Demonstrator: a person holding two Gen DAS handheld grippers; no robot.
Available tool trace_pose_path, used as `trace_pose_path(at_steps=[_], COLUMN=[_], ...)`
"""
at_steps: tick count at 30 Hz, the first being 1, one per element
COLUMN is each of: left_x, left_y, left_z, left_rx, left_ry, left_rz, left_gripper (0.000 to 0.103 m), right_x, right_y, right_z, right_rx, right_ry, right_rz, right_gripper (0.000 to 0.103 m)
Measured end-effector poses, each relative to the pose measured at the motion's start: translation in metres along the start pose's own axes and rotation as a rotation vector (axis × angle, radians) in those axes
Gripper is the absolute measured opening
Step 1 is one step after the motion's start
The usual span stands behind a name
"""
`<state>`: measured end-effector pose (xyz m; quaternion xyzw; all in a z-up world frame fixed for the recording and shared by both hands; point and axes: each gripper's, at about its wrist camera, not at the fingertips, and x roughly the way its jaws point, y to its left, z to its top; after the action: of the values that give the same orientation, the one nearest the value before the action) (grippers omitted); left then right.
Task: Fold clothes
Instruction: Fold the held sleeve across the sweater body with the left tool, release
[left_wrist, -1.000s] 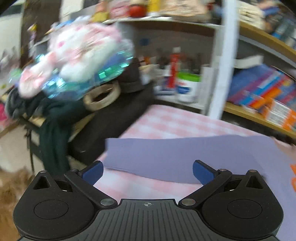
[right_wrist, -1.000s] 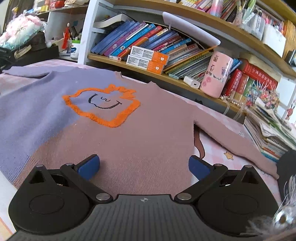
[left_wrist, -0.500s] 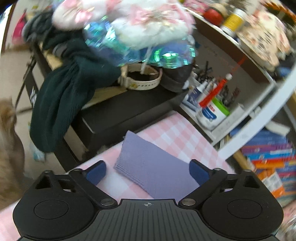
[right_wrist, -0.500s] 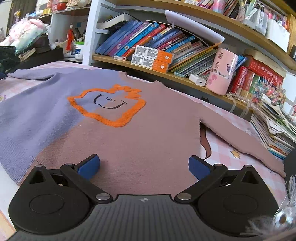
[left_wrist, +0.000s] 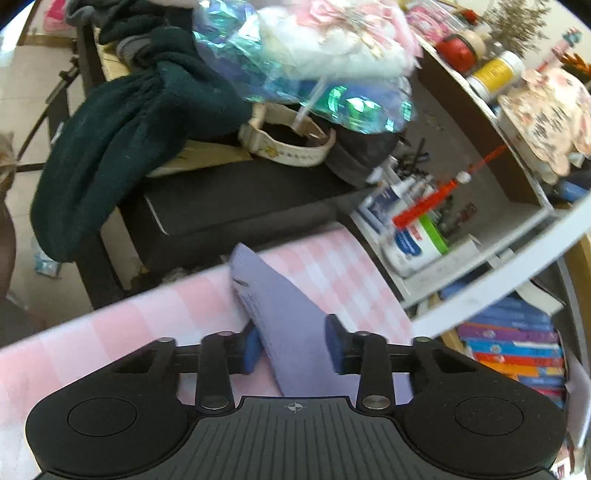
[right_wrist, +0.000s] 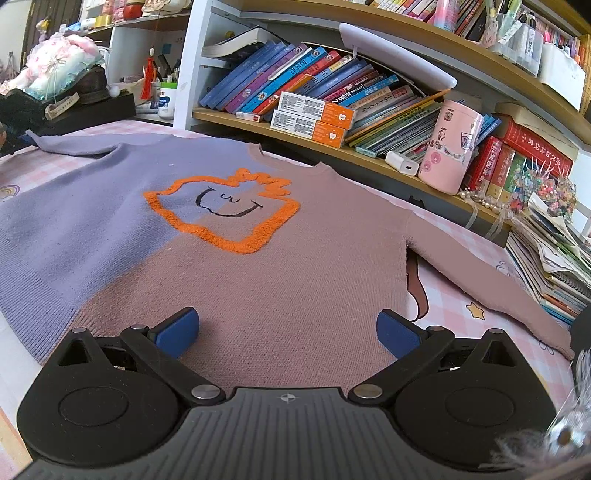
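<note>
A sweater (right_wrist: 258, 266), lilac on the left half and mauve on the right with an orange smiling shape on the chest, lies flat on the pink checked cloth (right_wrist: 458, 295). Its lilac sleeve (left_wrist: 280, 306) reaches the table's left corner in the left wrist view. My left gripper (left_wrist: 291, 349) has its blue pads on either side of the sleeve near the cuff, narrowed around it. My right gripper (right_wrist: 288, 328) is open and empty over the sweater's bottom hem.
A black side table (left_wrist: 229, 192) holds a dark green garment (left_wrist: 122, 147), a wrapped plush toy (left_wrist: 332, 51) and a belt. Bookshelves (right_wrist: 332, 92) run behind the table. A pink cup (right_wrist: 450, 147) and stacked papers (right_wrist: 554, 258) stand at the right.
My left gripper has moved onto the lilac sleeve end and its fingers have closed in from wide open to around the cuff. My right gripper has barely moved and stays open.
</note>
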<state>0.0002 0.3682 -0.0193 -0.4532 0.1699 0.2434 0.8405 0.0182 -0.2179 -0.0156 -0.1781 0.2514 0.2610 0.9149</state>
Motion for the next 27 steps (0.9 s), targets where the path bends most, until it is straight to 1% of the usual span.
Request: trace_pose_path(at_steps=[3, 4, 5, 6, 7, 9, 11, 13, 16, 19, 21, 24, 27], left_x=[0.003, 0.003, 0.003, 0.003, 0.003, -0.002, -0.011, -0.015, -0.011, -0.006, -0.004, 0.002, 0.008], left_y=[0.005, 0.006, 0.006, 0.005, 0.003, -0.013, -0.037, -0.07, -0.127, -0.19, -0.224, -0.269, -0.302], left_z=[0.001, 0.001, 0.001, 0.001, 0.001, -0.003, -0.01, -0.018, -0.036, -0.06, -0.081, -0.116, -0.151], left_rx=[-0.002, -0.002, 0.001, 0.01, 0.022, 0.089, 0.162, 0.223, 0.311, 0.411, 0.456, 0.499, 0.514], left_ry=[-0.027, -0.032, -0.035, -0.035, -0.033, -0.056, -0.085, -0.078, -0.028, 0.028, 0.062, 0.115, 0.166], left_rz=[0.017, 0.022, 0.029, 0.042, 0.057, 0.068, 0.001, -0.078, -0.196, -0.303, -0.378, -0.47, -0.542], left_gripper=[0.021, 0.015, 0.007, 0.004, 0.004, 0.003, 0.003, 0.003, 0.003, 0.003, 0.003, 0.003, 0.003], right_x=[0.0, 0.0, 0.0, 0.0, 0.0, 0.0, 0.0, 0.0, 0.0, -0.001, -0.001, -0.001, 0.0], right_y=[0.0, 0.0, 0.001, 0.001, 0.0, 0.0, 0.0, 0.001, 0.001, 0.001, 0.001, -0.002, -0.004], right_z=[0.0, 0.0, 0.0, 0.0, 0.0, 0.0, 0.0, 0.0, 0.0, 0.0, 0.0, 0.0, 0.0], right_rx=[0.001, 0.001, 0.001, 0.0, -0.001, -0.003, -0.004, -0.003, -0.004, -0.013, -0.011, 0.001, 0.011], right_ry=[0.0, 0.0, 0.0, -0.001, -0.001, -0.002, -0.002, -0.002, -0.003, -0.005, -0.005, 0.0, 0.004], right_rz=[0.0, 0.0, 0.0, -0.001, -0.001, -0.002, -0.002, -0.002, -0.004, -0.009, -0.008, 0.003, 0.011], right_gripper=[0.103, 0.103, 0.103, 0.103, 0.103, 0.103, 0.103, 0.103, 0.103, 0.103, 0.103, 0.103, 0.103])
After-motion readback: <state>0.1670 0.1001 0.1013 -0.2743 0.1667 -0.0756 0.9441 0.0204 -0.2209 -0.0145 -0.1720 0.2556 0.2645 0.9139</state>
